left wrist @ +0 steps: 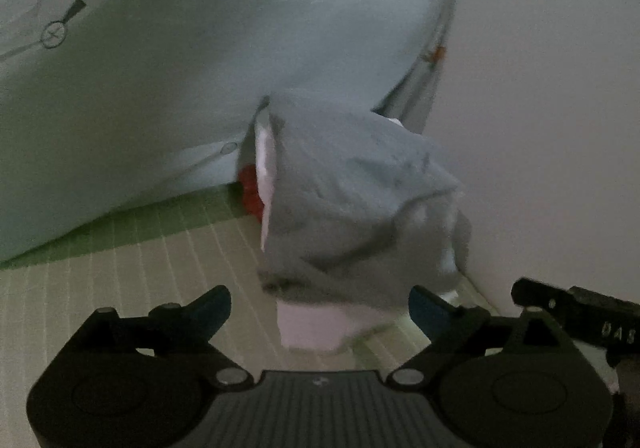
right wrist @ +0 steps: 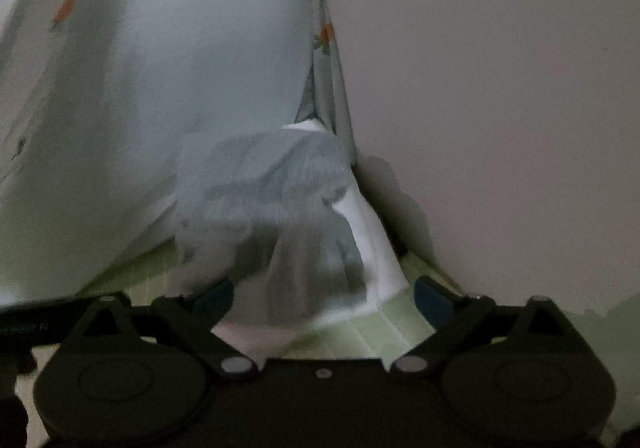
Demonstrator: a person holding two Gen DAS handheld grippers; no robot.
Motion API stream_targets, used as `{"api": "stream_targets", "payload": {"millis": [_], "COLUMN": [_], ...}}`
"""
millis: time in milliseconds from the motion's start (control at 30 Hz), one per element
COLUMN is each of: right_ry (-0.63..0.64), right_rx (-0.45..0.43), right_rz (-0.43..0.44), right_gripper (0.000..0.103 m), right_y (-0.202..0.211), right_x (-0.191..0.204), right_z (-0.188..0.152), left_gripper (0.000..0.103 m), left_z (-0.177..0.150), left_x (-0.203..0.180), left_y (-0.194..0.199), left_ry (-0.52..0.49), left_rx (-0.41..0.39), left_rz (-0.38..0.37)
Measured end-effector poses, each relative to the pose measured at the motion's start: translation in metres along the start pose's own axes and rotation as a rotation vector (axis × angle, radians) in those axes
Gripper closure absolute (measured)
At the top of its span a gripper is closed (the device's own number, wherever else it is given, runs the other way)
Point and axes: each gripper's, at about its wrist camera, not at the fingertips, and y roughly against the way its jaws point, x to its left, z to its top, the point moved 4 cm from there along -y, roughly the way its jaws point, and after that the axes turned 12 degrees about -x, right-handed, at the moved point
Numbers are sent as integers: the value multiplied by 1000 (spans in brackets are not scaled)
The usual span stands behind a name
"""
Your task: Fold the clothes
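A pile of clothes lies on the green striped mat against the wall: a grey garment (left wrist: 352, 191) on top, white cloth (left wrist: 316, 324) under it, and a red piece (left wrist: 251, 191) at its left. The pile also shows in the right wrist view (right wrist: 264, 183), blurred. My left gripper (left wrist: 320, 308) is open, its jaws wide apart just in front of the pile, holding nothing. My right gripper (right wrist: 324, 300) is open too, with the cloth's lower edge between its fingers but not pinched. The right gripper's body (left wrist: 576, 312) shows at the left view's right edge.
A large pale blue pillow or duvet (left wrist: 192, 59) with small printed figures stands behind and left of the pile. A plain white wall (left wrist: 540, 107) runs along the right. The green striped mat (left wrist: 120, 280) stretches to the front left.
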Motion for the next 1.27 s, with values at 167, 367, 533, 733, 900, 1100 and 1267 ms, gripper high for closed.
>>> {"api": "stream_targets", "payload": {"millis": [167, 367, 533, 733, 900, 1100, 1267], "right_ry": [24, 7, 9, 4, -11, -18, -12], "right_rx": [26, 75, 88, 80, 73, 63, 63], "right_rz": [9, 1, -21, -36, -50, -58, -54], "right_gripper": [5, 5, 4, 4, 4, 4, 4], "right_y": [50, 86, 93, 106, 109, 110, 108], "right_x": [-3, -10, -13, -16, -18, -20, -19], "right_z": [-28, -56, -60, -62, -62, -60, -58], "left_gripper": [3, 0, 0, 0, 0, 0, 0], "left_z": [-27, -58, -67, -66, -67, -67, -65], "left_x": [-16, -28, -33, -35, -37, -38, -38], "left_y": [35, 67, 79, 85, 88, 87, 85], "left_ry": [-50, -95, -129, -141, -153, -166, -165], "left_rx": [17, 61, 74, 62, 61, 58, 56], "left_rz": [-14, -38, -47, -63, -73, -72, -67]}}
